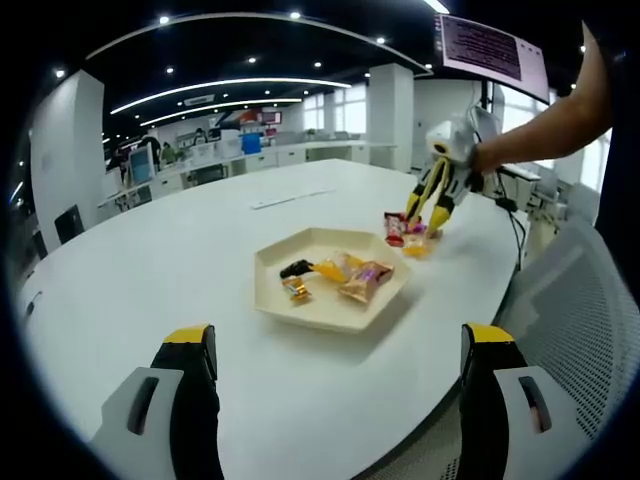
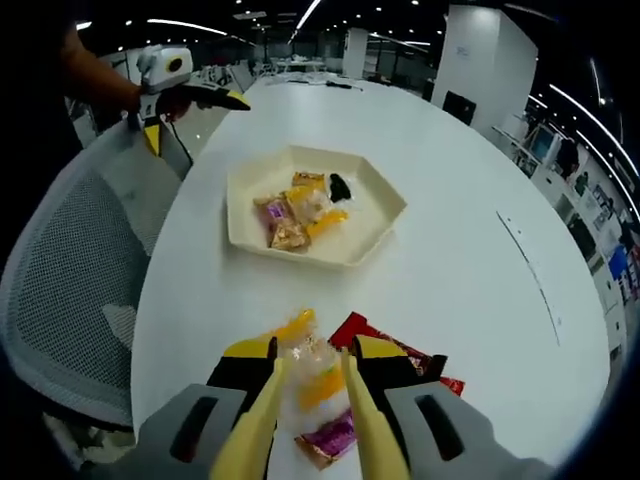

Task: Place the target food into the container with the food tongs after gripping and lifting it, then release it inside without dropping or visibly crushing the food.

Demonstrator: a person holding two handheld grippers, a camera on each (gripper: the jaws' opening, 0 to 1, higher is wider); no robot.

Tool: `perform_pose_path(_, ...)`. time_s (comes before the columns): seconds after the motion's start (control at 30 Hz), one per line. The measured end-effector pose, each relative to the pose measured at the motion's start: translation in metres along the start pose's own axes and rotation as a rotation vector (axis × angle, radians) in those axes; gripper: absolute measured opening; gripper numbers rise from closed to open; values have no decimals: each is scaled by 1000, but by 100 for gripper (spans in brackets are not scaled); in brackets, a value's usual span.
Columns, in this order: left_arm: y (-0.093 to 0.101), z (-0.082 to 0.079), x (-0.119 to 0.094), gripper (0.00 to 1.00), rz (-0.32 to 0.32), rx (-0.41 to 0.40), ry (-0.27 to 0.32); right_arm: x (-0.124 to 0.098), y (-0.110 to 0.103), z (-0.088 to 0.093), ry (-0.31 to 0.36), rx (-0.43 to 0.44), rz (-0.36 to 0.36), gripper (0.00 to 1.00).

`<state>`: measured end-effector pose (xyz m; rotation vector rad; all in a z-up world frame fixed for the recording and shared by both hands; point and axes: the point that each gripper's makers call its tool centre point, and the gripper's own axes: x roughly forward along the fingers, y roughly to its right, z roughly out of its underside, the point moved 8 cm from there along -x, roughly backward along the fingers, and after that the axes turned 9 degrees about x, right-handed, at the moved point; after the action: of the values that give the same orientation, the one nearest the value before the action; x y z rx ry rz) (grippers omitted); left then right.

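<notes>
Snack (image 2: 312, 378) between tong tips (image 2: 312, 400)

Left hand-held gripper (image 1: 340, 375): grey-white plastic jaw bodies with dark slots, black inner faces, yellow tips. Right hand-held gripper (image 2: 312, 385): same grey bodies with slots, black pads with yellow caps, long yellow tong blades clipped on. Its white housing and yellow-black prongs show in the left gripper view. Person: dark short sleeve (image 2: 75, 45).
</notes>
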<state>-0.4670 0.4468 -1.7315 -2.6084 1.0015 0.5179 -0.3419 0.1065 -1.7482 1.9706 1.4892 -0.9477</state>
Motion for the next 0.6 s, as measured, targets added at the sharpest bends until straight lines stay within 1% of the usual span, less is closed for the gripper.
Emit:
perform_pose_path(0.07,0,0,0,98,-3,-2,-2,1,-1,-1,-1,-11,-17,29)
perform_pose_path(0.1,0,1,0,98,-2,-2,-1,2,-1,-2,-6,-40,-21,29)
perform_pose_path(0.27,0,0,0,98,-2,-1,4,3,2,-1,-28,-15,-59,29)
perform_pose_path(0.33,0,0,0,98,-1,-2,0,5,3,-1,-32,-20,-56,30)
perform_pose_path(0.4,0,0,0,97,-1,-1,3,7,2,0,-45,-10,-78,30)
perform_pose_path(0.47,0,0,0,97,-2,-3,1,13,2,3,-68,-25,-75,30)
perform_pose_path(0.6,-1,1,0,98,-4,-3,1,16,1,3,-75,-21,-83,30)
